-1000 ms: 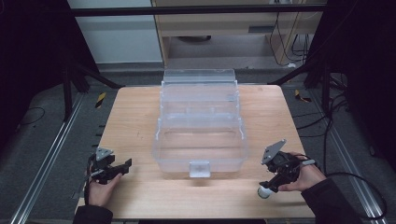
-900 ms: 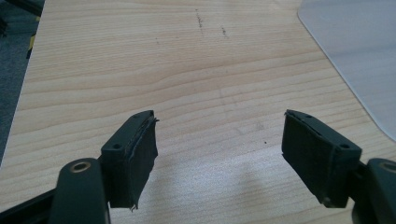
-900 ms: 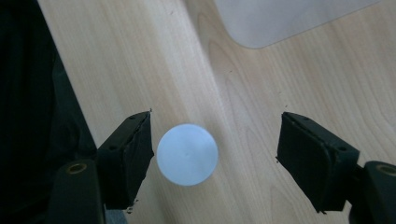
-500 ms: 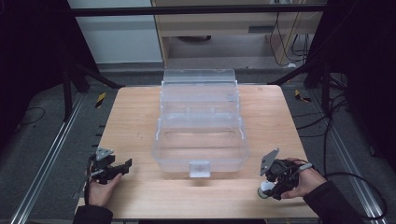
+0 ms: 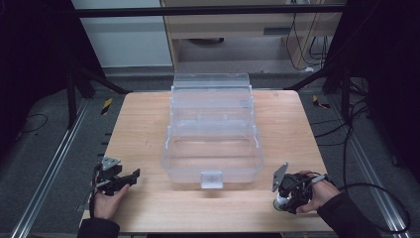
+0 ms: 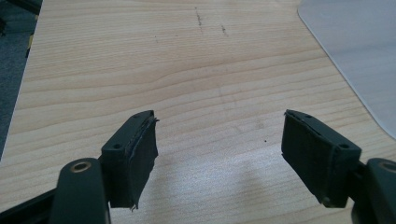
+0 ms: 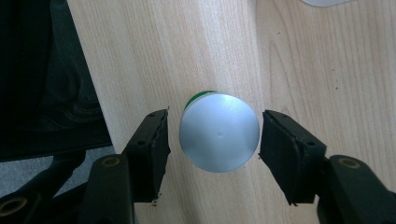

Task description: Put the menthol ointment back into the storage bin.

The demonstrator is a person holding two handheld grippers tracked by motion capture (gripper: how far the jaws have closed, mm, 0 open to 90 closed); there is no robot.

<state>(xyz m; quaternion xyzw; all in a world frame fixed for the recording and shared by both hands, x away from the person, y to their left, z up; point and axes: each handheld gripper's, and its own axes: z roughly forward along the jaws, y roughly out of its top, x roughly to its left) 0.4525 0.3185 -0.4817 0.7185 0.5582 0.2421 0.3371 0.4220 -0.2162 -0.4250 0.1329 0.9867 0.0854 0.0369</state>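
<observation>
The clear plastic box (image 5: 212, 144) at frame centre looks empty. Left gripper (image 6: 219, 154) is spread apart – right gripper (image 7: 212, 140) straddles a silver-capped can (image 7: 219, 132), not clamped.

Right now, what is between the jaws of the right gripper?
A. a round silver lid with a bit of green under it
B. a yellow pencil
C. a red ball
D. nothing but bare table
A. In the right gripper view, the round silver lid with a green edge peeking out sits between the open jaws of the right gripper, with small gaps on both sides, so it is not squeezed yet.
</observation>
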